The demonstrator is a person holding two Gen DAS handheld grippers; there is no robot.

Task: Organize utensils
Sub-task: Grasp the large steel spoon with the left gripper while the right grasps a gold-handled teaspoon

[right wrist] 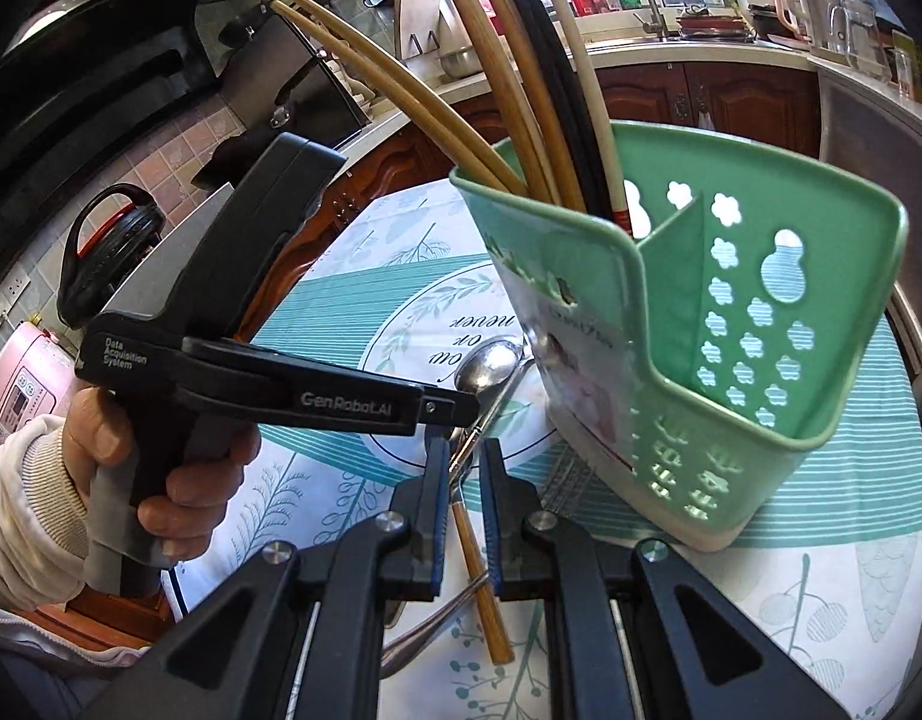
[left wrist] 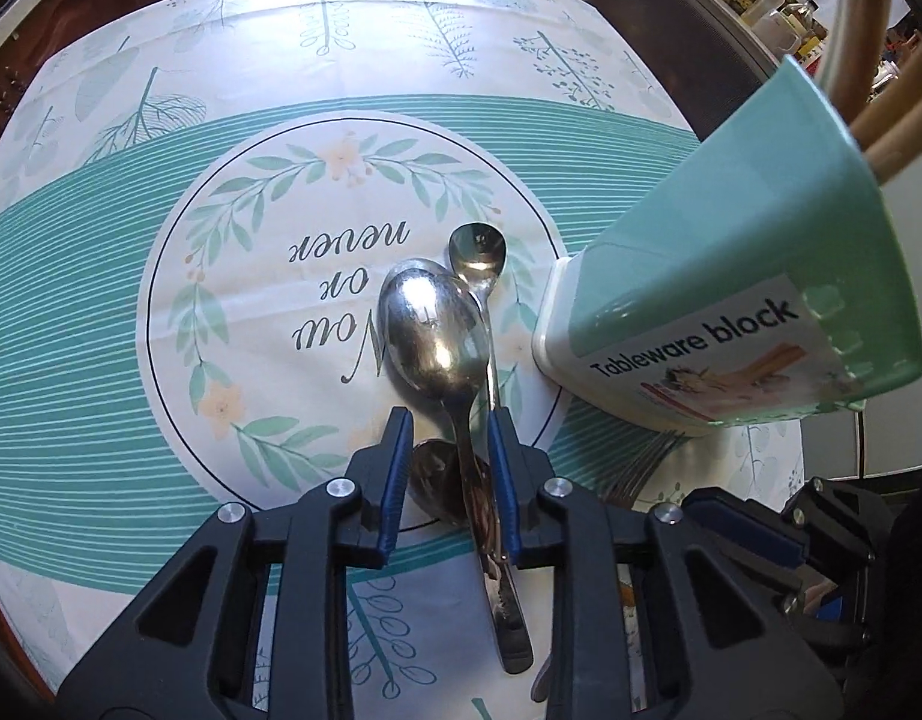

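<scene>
The left claw [left wrist: 449, 480] stands part-open, its blue pads [left wrist: 398, 468] on either side of the handle of a large steel spoon [left wrist: 434, 336] without pressing it; a gap shows on both sides. The spoon's handle runs back under the claw toward the near edge of the surface [left wrist: 101, 276], and its bowl lies just ahead of the fingertips, on the round printed medallion at the middle of the cloth. A second bowl peeks out from under it, so two spoons seem stacked there. A smaller spoon [left wrist: 476, 258] lies just to the right, its bowl a little farther out, its thin handle running close along the right pad. Another spoon bowl [left wrist: 437, 480] sits between the fingers, lower down.

The right claw [right wrist: 464, 510] is also part-open and holds nothing; a wooden chopstick [right wrist: 482, 588] lies on the cloth in the gap between its fingers, with a steel handle crossing beneath. Fork tines [left wrist: 641, 468] show near the foot of the holder.

To the right of the spoons, close to them, a green utensil holder [right wrist: 701, 360] labelled "Tableware block" stands on the surface toward its right edge. Its left compartment holds long chopsticks [right wrist: 503, 90]; the right compartment looks unfilled as far as can be seen.

Left of the spoons and on to the far edge, the cloth is bare. Beyond the far edge lies a kitchen counter [right wrist: 671, 51].
</scene>
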